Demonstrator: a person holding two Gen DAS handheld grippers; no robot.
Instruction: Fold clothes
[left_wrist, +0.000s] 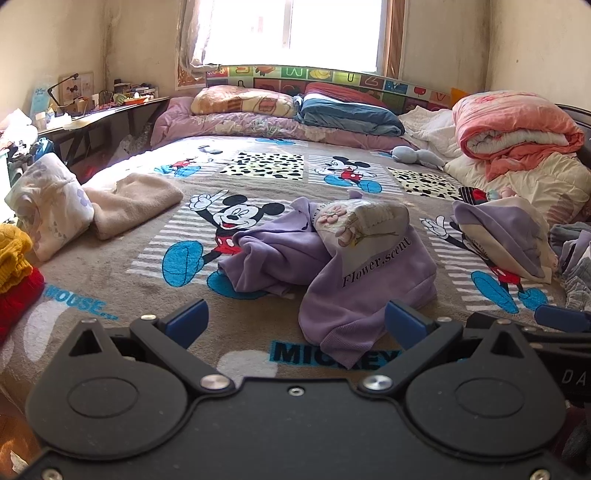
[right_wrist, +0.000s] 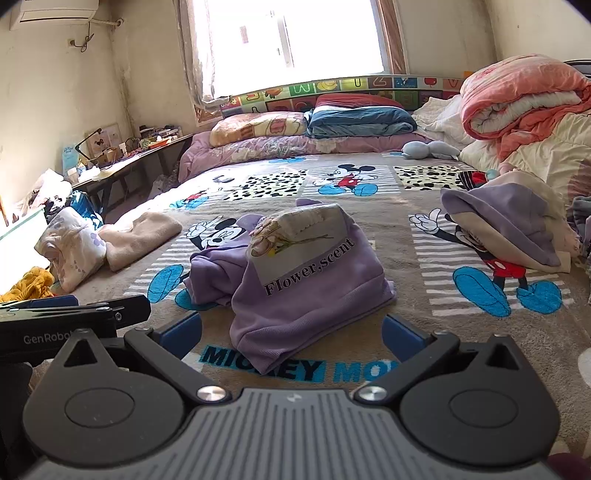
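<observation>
Item: lilac sweatshirt (left_wrist: 354, 280), crumpled, unfolded; we hold left gripper (left_wrist: 295, 321) and right gripper (right_wrist: 291, 332) agape, empty; 2 folded pieces (left_wrist: 92, 203) aside.

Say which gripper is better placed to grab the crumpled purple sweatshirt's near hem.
Right, probably. In its view the purple sweatshirt lies centred between the open right gripper fingers; for the open left gripper it sits off toward one finger.

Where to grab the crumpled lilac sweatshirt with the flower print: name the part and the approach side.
Judging by its pose, take the lilac sweatshirt by its near ribbed hem corner, coming low from the near edge of the cartoon-mouse blanket. That corner lies thin and flat, pointing at the open right gripper, while the printed middle is humped and bunched. The open left gripper could pinch the hem beside it.
</observation>
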